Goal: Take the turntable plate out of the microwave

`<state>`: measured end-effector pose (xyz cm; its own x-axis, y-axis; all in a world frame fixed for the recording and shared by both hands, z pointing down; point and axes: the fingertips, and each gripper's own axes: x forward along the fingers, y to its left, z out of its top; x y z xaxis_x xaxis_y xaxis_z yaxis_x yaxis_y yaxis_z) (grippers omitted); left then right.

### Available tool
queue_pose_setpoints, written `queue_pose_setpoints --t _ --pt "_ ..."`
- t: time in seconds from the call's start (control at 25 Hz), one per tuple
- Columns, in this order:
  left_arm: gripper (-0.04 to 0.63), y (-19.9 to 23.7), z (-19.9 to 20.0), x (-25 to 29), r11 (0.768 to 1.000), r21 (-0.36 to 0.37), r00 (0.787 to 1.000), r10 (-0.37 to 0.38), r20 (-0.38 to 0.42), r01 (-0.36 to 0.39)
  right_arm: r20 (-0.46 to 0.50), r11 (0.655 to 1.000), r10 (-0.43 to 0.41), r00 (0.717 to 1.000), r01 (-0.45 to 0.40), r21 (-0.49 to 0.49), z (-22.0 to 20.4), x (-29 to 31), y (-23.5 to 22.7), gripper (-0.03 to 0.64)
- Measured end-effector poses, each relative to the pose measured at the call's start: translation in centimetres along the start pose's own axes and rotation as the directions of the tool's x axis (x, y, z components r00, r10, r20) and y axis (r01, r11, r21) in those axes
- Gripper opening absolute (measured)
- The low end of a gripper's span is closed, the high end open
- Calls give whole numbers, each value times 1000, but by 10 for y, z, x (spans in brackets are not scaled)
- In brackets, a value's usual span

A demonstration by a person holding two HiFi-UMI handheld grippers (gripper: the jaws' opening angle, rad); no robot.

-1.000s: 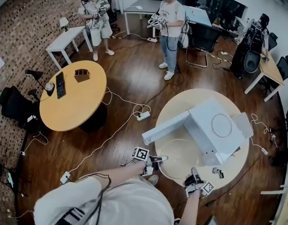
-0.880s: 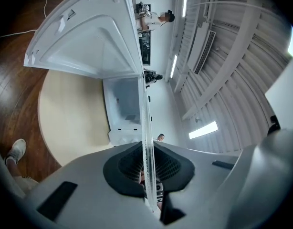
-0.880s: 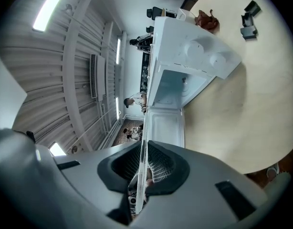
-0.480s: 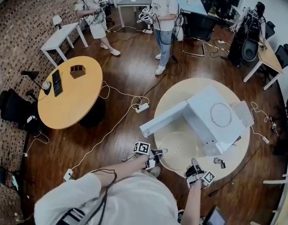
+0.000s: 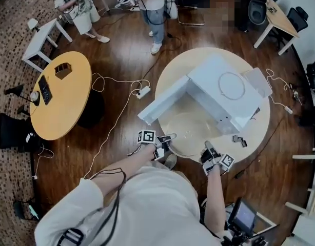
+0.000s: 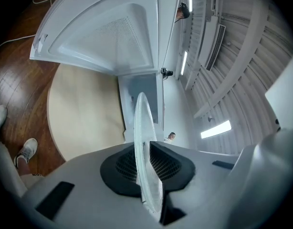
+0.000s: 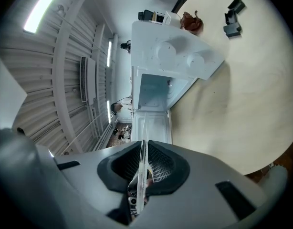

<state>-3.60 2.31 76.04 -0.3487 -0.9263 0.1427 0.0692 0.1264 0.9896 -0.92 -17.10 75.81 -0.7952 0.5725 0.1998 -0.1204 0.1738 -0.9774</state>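
Observation:
The clear glass turntable plate point(image 5: 185, 135) hangs low over the round beige table point(image 5: 252, 137), in front of the white microwave point(image 5: 221, 91), whose door point(image 5: 162, 107) stands wide open. My left gripper point(image 5: 165, 139) is shut on the plate's left rim and my right gripper point(image 5: 209, 151) on its right rim. In the left gripper view the plate point(image 6: 145, 142) stands edge-on between the dark pads of the left gripper point(image 6: 147, 168), with the open microwave door point(image 6: 108, 32) beyond. The right gripper view shows the plate's thin rim point(image 7: 141, 156) clamped in the right gripper point(image 7: 141, 173), facing the microwave's cavity point(image 7: 156, 92).
Small black parts point(image 5: 238, 140) lie on the table right of the microwave. A yellow round table point(image 5: 60, 94) stands to the left, with a power strip point(image 5: 143, 91) and cables on the wood floor. Two people point(image 5: 152, 4) stand at the back. A stand with a screen point(image 5: 243, 217) is near my right.
Both grippers have sunk with the plate held between them, staying in front of the open microwave. The head view has swung, so the microwave and table sit higher in the picture.

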Motion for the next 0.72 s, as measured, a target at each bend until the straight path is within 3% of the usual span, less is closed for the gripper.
queue_pose_setpoints --t 0.32,0.48,0.56,0.72 --pt "35 11 -4 5 999 0 999 39 -23 -39 -2 999 -30 1000 30 22 -1 -3 -10 37" --pt "35 22 -4 18 998 -66 999 14 -32 -16 8 997 -76 997 76 -13 12 -5 -43 37" --pt "38 21 9 20 999 -43 999 3 -33 -4 -4 997 -69 998 69 -20 15 9 -42 37" --pt "40 26 15 19 999 -3 998 54 -32 -54 -27 996 -59 998 61 62 9 20 -21 37"
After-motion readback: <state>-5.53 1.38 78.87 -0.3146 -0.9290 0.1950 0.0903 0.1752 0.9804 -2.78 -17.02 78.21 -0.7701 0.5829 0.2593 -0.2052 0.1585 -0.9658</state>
